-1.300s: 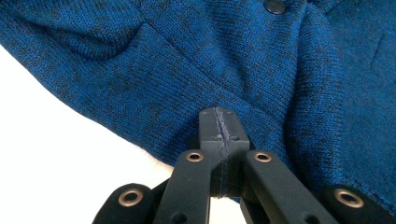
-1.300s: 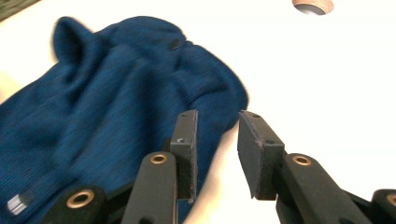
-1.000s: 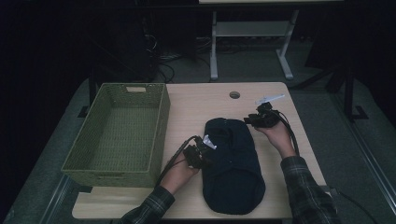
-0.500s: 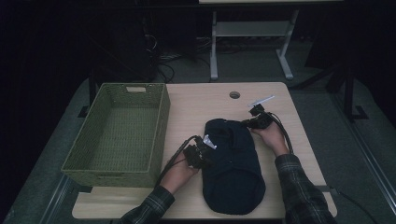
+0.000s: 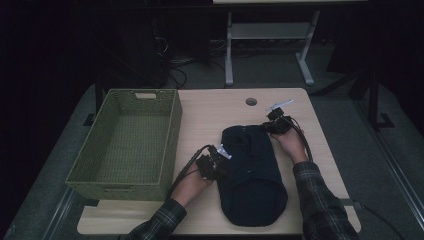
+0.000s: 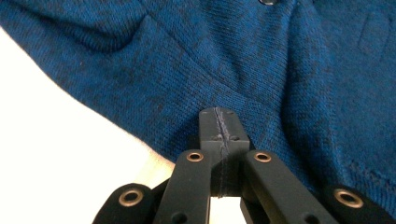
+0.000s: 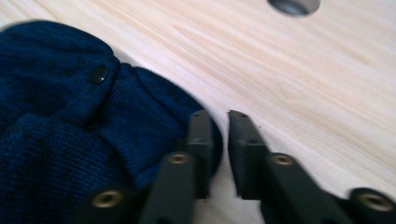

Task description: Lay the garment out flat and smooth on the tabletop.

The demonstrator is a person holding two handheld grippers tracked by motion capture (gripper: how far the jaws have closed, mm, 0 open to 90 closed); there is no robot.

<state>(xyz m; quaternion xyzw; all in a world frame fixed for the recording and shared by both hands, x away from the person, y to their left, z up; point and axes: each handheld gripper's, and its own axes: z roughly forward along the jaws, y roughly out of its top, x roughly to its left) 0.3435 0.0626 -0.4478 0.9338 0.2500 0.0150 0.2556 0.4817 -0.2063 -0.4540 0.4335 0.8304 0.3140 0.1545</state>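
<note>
Since a second ago the right gripper [image 5: 274, 122] has come in from the table's right edge toward the far right corner of the dark blue knitted garment [image 5: 252, 172] and sunk a little; its jaws closed, then parted again slightly. The left gripper [image 5: 216, 162] has kept its place at the garment's left edge.

From the high view, the garment lies folded into a long rounded bundle on the pale wooden table [image 5: 210, 120], right of the green woven rectangular basket [image 5: 128, 145], with a gripper at each side of it. The left sits about midway along its length, the right at its far end.

The left gripper view gives what the high view cannot: its jaws are pressed fully together, with a thin fold of the garment's [image 6: 261, 70] edge pinched between the tips and the cloth spreading away beyond them.

The right gripper view [image 7: 218, 140] shows its jaws standing a narrow gap apart, bare wood visible between them. The left-hand jaw in that view rests against the garment's [image 7: 70, 135] rounded edge, beside a small dark button [image 7: 98, 73]; the other jaw stands over bare table [image 7: 299, 88]. No cloth is caught between them. The round cable hole [image 7: 293, 5] in the tabletop lies farther off.
</note>
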